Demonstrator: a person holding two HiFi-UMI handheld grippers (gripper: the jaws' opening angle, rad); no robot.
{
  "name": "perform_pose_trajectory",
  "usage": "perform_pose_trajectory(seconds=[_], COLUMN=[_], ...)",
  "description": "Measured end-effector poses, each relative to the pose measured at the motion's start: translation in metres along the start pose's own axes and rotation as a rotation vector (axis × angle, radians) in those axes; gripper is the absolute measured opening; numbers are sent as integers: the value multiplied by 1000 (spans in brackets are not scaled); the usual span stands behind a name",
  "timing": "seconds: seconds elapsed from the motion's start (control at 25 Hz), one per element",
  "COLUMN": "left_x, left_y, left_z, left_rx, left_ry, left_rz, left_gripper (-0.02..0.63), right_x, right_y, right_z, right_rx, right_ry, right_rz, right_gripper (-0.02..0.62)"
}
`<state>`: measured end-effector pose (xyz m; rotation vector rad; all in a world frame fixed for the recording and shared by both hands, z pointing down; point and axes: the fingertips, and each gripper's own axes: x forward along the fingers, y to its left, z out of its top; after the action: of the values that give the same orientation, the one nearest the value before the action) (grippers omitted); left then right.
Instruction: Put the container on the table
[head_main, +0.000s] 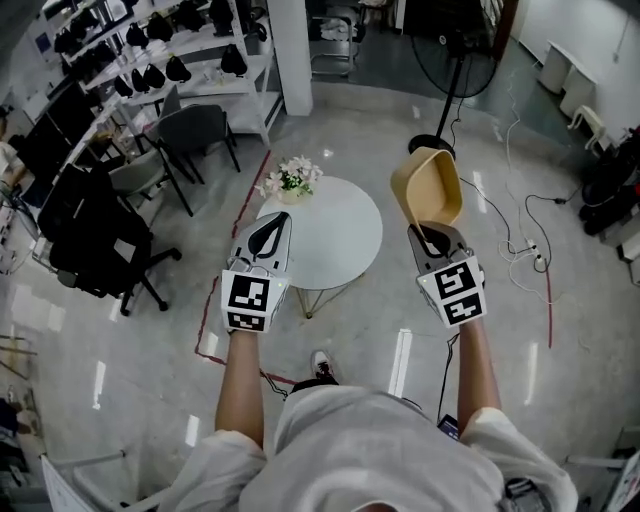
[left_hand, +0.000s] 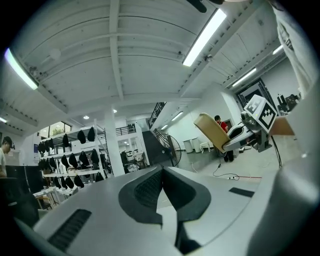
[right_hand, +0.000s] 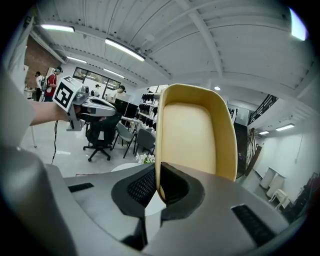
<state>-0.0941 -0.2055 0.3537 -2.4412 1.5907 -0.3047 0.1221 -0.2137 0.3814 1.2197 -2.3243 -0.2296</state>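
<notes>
Tan plastic container (head_main: 428, 185) held beside round white tabletop (head_main: 345, 238)
Your right tongs (head_main: 431, 234) pinch its rim for carrying; your left tongs (head_main: 268, 236) rest pressed together, empty.

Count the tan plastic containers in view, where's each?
1. The tan plastic container is clamped by its rim in the right gripper, held up to the right of the round white table, not on it. The far shelves are too small to rule out others.
</notes>
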Motion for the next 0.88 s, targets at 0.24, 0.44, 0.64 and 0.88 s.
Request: perform_pose_trajectory(seconds=[0.24,0.44,0.64,0.88], left_x=[64,101,137,187], left_y=[64,93,114,136], left_z=[-47,-89,-134,-188], left_rx=[-30,-77,-119,-190], left_ry=[40,89,166,264], left_rz=[-56,-71,-38,47], left_gripper=[15,15,15,15], right_x=[102,175,259,371], right_y=[-3,0,-9,-16], right_z=[0,-33,-82,-168], right_rx=[25,28,-6,-73], right_ry=[95,219,335,505], right_rz=[-2,52,139,313], right_gripper=[18,18,18,18])
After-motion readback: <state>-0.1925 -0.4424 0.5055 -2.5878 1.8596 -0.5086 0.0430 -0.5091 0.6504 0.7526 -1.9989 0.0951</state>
